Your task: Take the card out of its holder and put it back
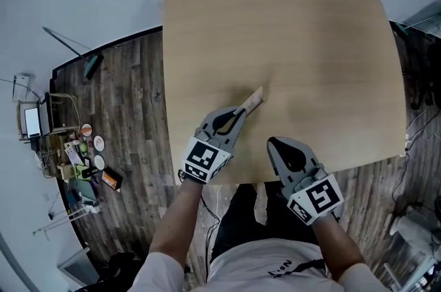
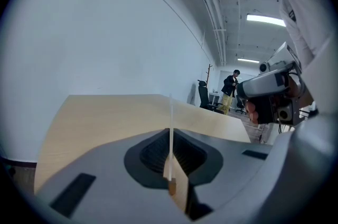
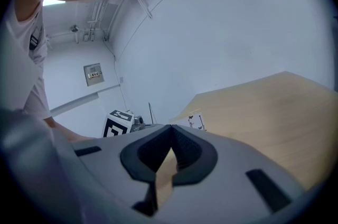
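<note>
On the light wooden table (image 1: 296,29) my left gripper (image 1: 242,111) is shut on a thin white card (image 2: 170,117), which I see edge-on and upright between the pads in the left gripper view. In the head view a tan strip with a white edge (image 1: 253,100) sticks out past the jaw tips just above the table; I cannot tell whether the holder is on it. The right gripper view shows the card's printed white face (image 3: 196,121). My right gripper (image 1: 272,141) hovers near the table's front edge, to the right of the left one, shut with nothing between its pads (image 3: 182,143).
Dark plank floor surrounds the table. A heap of small items and bottles (image 1: 86,163) lies on the floor at the left, with cables (image 1: 420,91) at the right. In the left gripper view a person (image 2: 231,90) and an office chair (image 2: 203,95) stand far off.
</note>
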Demonstrator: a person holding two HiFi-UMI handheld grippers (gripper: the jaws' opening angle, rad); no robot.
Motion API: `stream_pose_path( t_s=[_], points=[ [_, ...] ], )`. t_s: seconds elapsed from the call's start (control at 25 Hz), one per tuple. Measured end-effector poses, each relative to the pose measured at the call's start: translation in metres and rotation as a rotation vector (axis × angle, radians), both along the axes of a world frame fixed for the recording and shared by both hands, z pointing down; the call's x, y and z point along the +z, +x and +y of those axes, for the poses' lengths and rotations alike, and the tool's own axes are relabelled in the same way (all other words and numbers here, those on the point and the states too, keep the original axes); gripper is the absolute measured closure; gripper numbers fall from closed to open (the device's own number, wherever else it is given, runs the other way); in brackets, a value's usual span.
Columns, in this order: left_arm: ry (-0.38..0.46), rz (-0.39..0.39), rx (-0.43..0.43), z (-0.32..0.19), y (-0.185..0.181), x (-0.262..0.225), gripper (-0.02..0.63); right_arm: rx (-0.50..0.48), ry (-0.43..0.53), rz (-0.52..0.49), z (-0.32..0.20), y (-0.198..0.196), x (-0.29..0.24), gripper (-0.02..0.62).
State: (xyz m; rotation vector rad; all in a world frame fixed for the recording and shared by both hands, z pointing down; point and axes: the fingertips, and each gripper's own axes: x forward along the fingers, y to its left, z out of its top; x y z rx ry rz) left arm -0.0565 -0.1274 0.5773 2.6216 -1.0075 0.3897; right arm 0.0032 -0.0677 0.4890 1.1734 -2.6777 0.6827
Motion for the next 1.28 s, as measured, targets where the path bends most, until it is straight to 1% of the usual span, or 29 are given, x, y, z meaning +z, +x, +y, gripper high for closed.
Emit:
stream_pose_path(
  t_s=[0.32,0.48,0.68,0.88,1.04,1.28],
  points=[
    [0.037,0.023,-0.045,0.003,-0.007,-0.054,0.581,0.009,0.054,-0.006,0.005,0.001,-0.035,0.583],
    [0.055,0.029,-0.063,0.007,-0.004,-0.086,0.581,0.011,0.085,-0.009,0.004,0.005,-0.052,0.583],
    [0.073,0.058,-0.09,0.019,-0.006,-0.128,0.581,0.026,0.126,-0.013,0.007,0.009,-0.079,0.583],
    [0.082,0.104,-0.118,0.035,-0.011,-0.172,0.581,0.035,0.173,-0.019,0.012,0.011,-0.109,0.583],
    [0.089,0.144,-0.121,0.05,-0.011,-0.204,0.581,0.043,0.201,-0.044,0.016,0.014,-0.133,0.583],
    [0.116,0.166,-0.129,0.071,-0.013,-0.239,0.581,0.058,0.234,-0.054,0.026,0.017,-0.158,0.583]
  ],
)
